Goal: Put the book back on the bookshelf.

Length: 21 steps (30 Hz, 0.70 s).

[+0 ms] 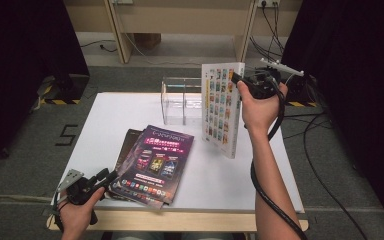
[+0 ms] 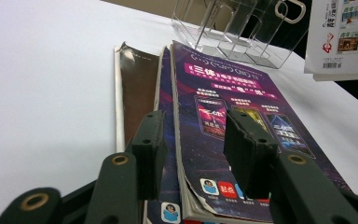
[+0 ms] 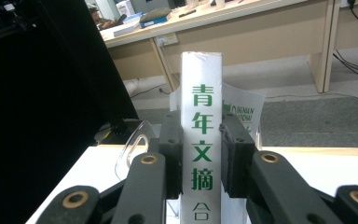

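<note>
Above the white table [image 1: 100, 115], just to the right of the clear acrylic holder [image 1: 182, 100], you held the thick white book [image 1: 223, 107] upright in the air. Your right gripper [image 1: 240, 80] was clamped on its spine: in the right gripper view the two black jaws pressed on both sides of the spine [image 3: 200, 140] with the green characters. The back cover with many small pictures faced toward the holder, and the lower edge of the book hung clear of the table, a little nearer to you than the holder.

In front of the holder, toward your side, the purple magazine [image 1: 156, 162] lay flat on top of the small stack, and a dark brown magazine [image 1: 127, 145] showed from under it at the left.

Your left gripper [image 1: 107, 177] rested at the near left corner of that stack, well apart from the holder. Its jaws stood apart; in the left gripper view they were on either side of the near edge of the purple magazine [image 2: 242, 121], but the pads did not press on it.
</note>
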Each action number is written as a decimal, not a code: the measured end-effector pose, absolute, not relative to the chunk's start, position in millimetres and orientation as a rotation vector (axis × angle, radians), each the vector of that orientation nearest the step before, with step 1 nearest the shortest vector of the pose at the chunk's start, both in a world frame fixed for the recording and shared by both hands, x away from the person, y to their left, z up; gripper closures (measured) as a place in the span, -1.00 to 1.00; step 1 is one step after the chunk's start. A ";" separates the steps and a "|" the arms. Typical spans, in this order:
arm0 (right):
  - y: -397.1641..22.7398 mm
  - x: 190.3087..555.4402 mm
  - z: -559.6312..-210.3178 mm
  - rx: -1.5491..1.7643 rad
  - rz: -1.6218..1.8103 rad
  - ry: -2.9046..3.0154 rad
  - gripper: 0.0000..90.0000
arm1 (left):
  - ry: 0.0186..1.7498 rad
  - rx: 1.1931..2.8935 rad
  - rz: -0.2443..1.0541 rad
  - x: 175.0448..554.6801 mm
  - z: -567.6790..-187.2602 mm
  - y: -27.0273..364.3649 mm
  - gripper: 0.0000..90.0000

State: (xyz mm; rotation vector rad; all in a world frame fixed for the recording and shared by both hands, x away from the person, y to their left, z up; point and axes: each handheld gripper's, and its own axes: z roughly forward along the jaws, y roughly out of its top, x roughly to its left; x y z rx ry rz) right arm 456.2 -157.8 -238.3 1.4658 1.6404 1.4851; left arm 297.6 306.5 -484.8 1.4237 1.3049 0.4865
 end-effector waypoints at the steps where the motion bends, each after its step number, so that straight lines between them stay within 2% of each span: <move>1: -158.5 458.0 -237.6 1.466 1.480 1.641 0.65 | 1.305 1.425 0.485 297.6 -485.1 306.0 0.28; 21: -160.5 490.4 -234.2 1.523 1.520 1.658 0.65 | 1.304 1.419 0.477 296.4 -485.0 306.5 0.30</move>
